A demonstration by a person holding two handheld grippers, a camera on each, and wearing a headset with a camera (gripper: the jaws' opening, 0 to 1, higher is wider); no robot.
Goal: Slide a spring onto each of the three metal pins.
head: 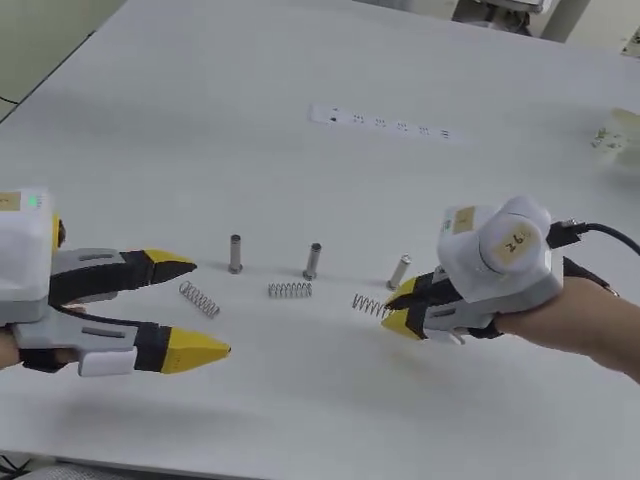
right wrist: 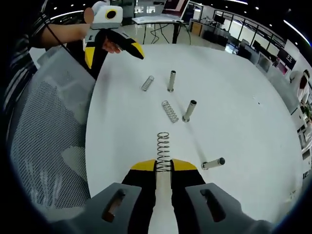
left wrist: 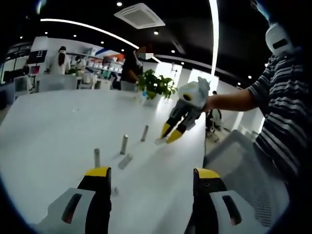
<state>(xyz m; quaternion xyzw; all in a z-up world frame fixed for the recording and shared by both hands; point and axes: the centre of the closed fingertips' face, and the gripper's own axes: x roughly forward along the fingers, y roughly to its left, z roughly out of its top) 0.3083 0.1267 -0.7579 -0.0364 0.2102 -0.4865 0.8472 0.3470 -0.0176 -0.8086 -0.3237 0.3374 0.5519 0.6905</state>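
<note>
Three short metal pins stand in a row on the white table: left pin point(head: 235, 253), middle pin point(head: 313, 260), and a right pin point(head: 399, 271) that leans over. In front of them lie the left spring point(head: 199, 298) and the middle spring point(head: 290, 290). The right spring point(head: 370, 304) has its near end between the tips of my right gripper point(head: 400, 312), which is shut on it. The right gripper view shows that spring point(right wrist: 163, 146) reaching forward from the narrow jaws, with the leaning pin point(right wrist: 213, 163) to its right. My left gripper point(head: 200, 308) is open and holds nothing, near the left spring.
A white power strip point(head: 380, 122) lies farther back on the table. A small pale object point(head: 620, 135) sits at the far right edge. A mesh chair point(right wrist: 44, 141) stands by the table's near edge. People stand in the room behind point(left wrist: 131, 63).
</note>
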